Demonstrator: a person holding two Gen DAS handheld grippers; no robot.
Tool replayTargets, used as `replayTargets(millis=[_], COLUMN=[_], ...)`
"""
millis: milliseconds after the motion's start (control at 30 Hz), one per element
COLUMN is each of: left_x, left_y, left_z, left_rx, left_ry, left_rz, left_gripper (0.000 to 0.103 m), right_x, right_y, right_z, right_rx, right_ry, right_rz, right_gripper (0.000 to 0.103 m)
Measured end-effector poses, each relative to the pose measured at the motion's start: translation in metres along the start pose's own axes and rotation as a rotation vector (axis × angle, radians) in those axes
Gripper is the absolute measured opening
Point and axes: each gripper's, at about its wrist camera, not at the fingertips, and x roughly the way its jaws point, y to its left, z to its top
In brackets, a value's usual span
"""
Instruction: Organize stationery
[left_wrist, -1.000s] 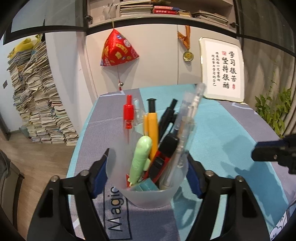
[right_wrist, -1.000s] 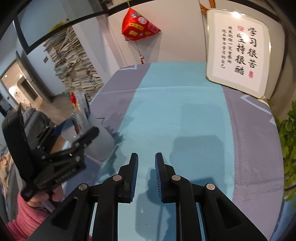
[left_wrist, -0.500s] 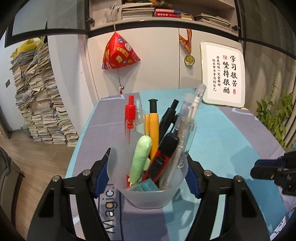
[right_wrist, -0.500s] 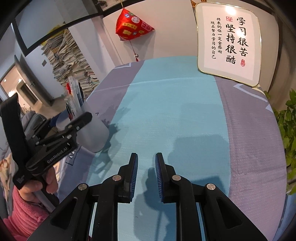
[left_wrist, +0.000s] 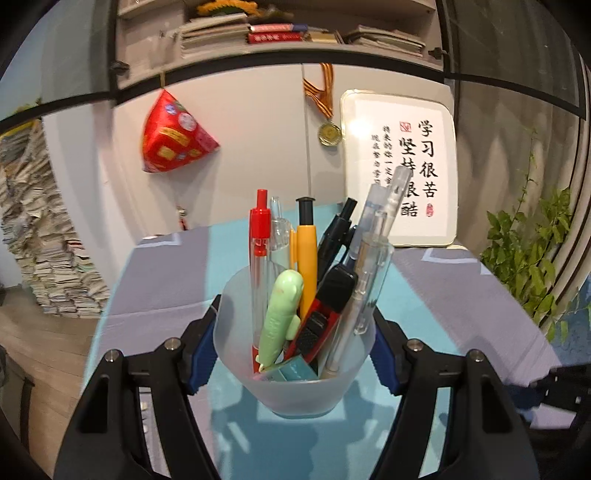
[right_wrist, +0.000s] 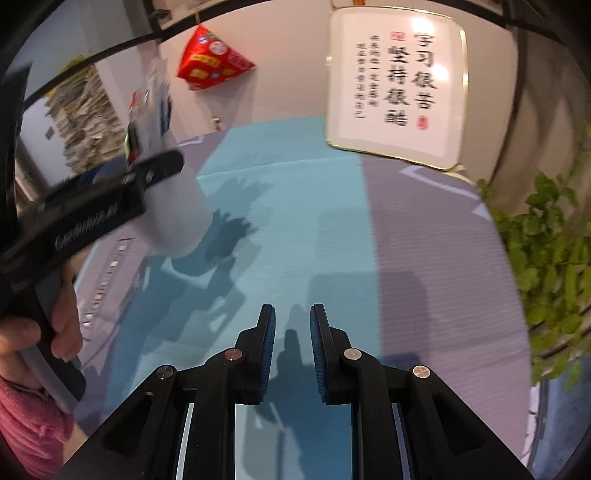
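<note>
My left gripper (left_wrist: 293, 354) is shut on a frosted plastic pen cup (left_wrist: 295, 391) and holds it upright above the teal and grey table mat (left_wrist: 461, 314). The cup holds several pens, among them a red pen (left_wrist: 259, 236), a yellow pen (left_wrist: 306, 254), a green fish-shaped pen (left_wrist: 280, 314) and a red and black utility knife (left_wrist: 325, 314). In the right wrist view the cup (right_wrist: 173, 214) is blurred at the left, held by the left gripper (right_wrist: 92, 206). My right gripper (right_wrist: 292, 332) is nearly closed with a narrow gap, empty, above the mat (right_wrist: 295, 206).
A framed calligraphy board (left_wrist: 402, 166) leans on the wall at the table's far end. A red hanging ornament (left_wrist: 173, 136) and a medal (left_wrist: 330, 133) hang on the wall. A potted plant (left_wrist: 532, 258) stands at the right; stacked books (left_wrist: 33, 240) stand on the floor at the left.
My left gripper has lifted the pen cup off the mat and carried it rightward toward the table's middle. The right gripper has drifted forward and stayed nearly closed.
</note>
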Motion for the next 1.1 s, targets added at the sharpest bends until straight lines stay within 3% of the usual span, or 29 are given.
replayTargets(millis=[200,467,567,633,833,933,1100], left_x=[0.032,0.029,0.024,0.017,-0.016,-0.046,-0.094], left_y=[-0.005,-0.012,-0.014,-0.013,0.000,0.006,0.017], left_z=[0.003,-0.005,-0.006,-0.007,-0.016,-0.018,-0.022], left_rx=[-0.055,0.004,0.027,0.039,0.002,-0.007,-0.038], left_ry=[0.050,0.036,0.048,0.050,0.101,0.075,0.018], left_rz=[-0.055,-0.065,-0.052,-0.036,-0.028,-0.006,0.025], left_gripper=[0.068,0.072,0.084,0.091,0.096,0.102,0.102], right_x=[0.005,0.010,0.009,0.005,-0.012,-0.026,-0.056], right_y=[-0.018,-0.014,-0.010,-0.007,-0.001,0.008,0.029], right_z=[0.001,0.006,0.006,0.007,0.007,0.006,0.006], right_rx=[0.045,0.045,0.042,0.042,0.059,0.043,0.013], right_ry=[0.002,0.008,0.009,0.005,-0.014,-0.031,-0.091], right_rz=[-0.015,-0.032,-0.026,-0.031,-0.052,-0.064,-0.101], right_gripper=[0.019,0.019,0.019,0.019,0.019,0.019,0.019])
